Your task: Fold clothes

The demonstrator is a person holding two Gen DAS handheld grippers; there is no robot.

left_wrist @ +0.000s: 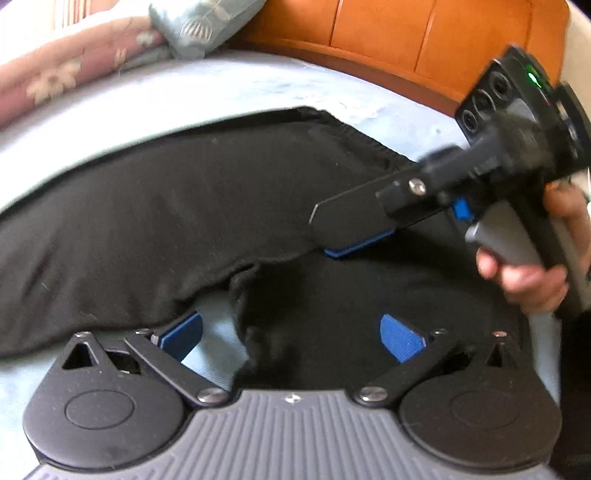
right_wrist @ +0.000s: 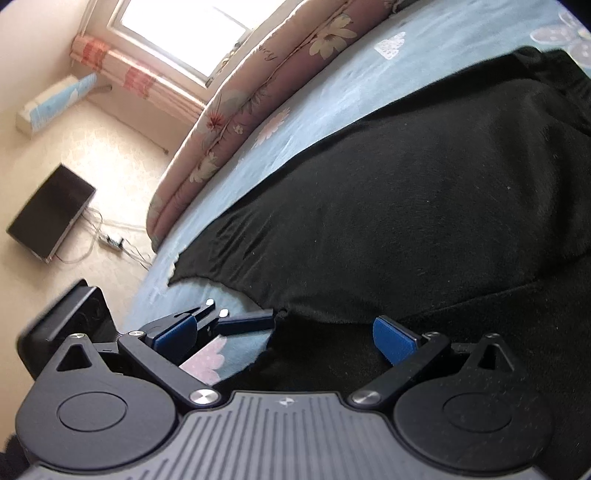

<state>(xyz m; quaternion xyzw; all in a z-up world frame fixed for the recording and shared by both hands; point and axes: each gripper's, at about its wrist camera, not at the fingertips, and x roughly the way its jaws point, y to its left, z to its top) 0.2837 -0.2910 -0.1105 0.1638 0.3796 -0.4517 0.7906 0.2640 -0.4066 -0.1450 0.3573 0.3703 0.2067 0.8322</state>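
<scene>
Black fleece garment (left_wrist: 155, 206) spread on pale blue bed (left_wrist: 184, 92), left gripper (left_wrist: 291, 336) fingers apart at six o'clock, right gripper (right_wrist: 288, 336) fingers apart over garment's hem.

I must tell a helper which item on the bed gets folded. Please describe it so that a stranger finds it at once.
Start at the bed's pale blue sheet, below the orange wooden headboard. The large black fabric garment lies spread over it, under both open grippers. It is the only plain black cloth; the pink floral quilt along the edge is patterned.
</scene>
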